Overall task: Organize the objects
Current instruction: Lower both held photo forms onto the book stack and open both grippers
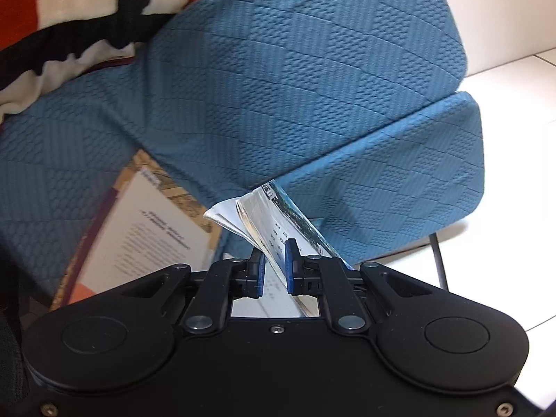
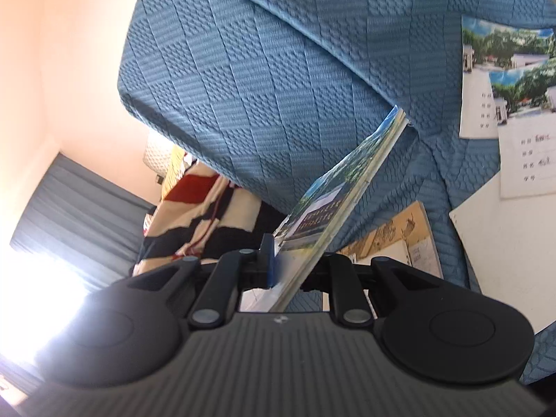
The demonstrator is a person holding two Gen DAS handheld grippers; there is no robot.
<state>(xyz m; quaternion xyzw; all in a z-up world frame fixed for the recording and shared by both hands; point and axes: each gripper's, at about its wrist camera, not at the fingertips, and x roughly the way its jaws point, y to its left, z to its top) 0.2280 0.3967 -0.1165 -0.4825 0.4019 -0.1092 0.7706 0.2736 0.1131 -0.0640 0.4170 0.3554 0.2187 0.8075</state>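
Note:
My left gripper [image 1: 274, 257] is shut on a thin booklet [image 1: 274, 215] with a photo cover; its blue pads press on both sides and the pages fan out above them. My right gripper [image 2: 295, 260] is shut on another photo-cover booklet [image 2: 347, 173], which sticks up tilted to the right and hides the right pad. Both hang over a blue textured sofa [image 1: 278, 69]. Two more photo-cover booklets [image 2: 493, 69] [image 2: 528, 139] lie overlapping on the sofa seat at the right. A brown-bordered book [image 1: 146, 236] lies flat on the seat to the left of my left gripper.
A red, white and black striped blanket [image 1: 69, 17] is bunched on the sofa's far side. A white sheet [image 2: 497, 260] lies beside the brown book [image 2: 399, 239]. White tiled floor [image 1: 514, 104] lies past the sofa's edge. A grey curtain [image 2: 69, 208] and a bright window stand beyond.

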